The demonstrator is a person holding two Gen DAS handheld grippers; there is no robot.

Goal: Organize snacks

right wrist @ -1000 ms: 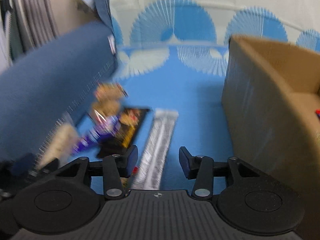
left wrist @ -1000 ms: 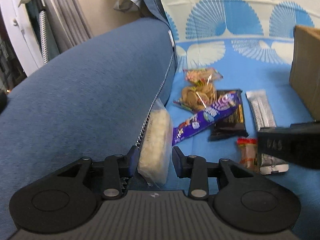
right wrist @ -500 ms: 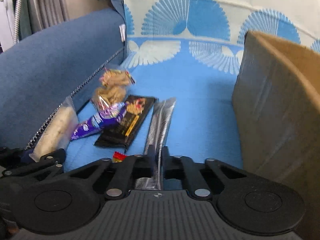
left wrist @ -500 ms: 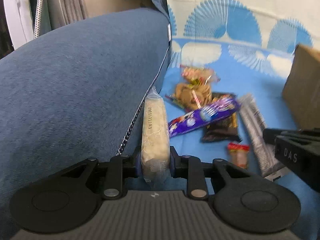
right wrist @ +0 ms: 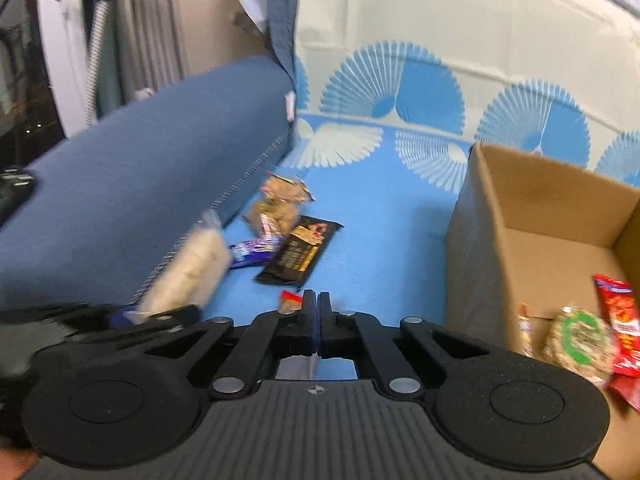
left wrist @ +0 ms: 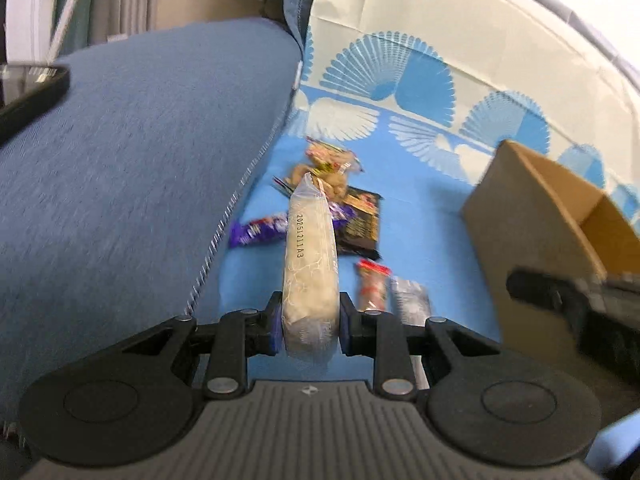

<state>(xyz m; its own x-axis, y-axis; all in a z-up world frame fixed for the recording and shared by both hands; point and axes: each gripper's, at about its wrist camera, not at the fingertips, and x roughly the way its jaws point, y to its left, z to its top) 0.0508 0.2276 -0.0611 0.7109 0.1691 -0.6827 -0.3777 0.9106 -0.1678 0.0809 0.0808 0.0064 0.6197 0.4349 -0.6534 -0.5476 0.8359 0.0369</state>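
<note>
Pale rice-cake packet (left wrist: pixel 310 264) now lifted, clamped in our left gripper (left wrist: pixel 307 322); right gripper (right wrist: pixel 316 312) pinches silver wrapper (right wrist: pixel 296 366). Cardboard box (right wrist: pixel 520 208) waits at 3 o'clock; we judge drop-off next.

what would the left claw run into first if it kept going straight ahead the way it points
Probably the purple snack wrapper and black snack packet on the blue patterned sheet, just beyond the held pale clear-wrapped snack pack. Depth is unclear.

Blue cushion (left wrist: pixel 132 168) left; fan-print sheet (right wrist: pixel 400 208) (blue) beneath; curtain (right wrist: pixel 148 24) behind.
</note>
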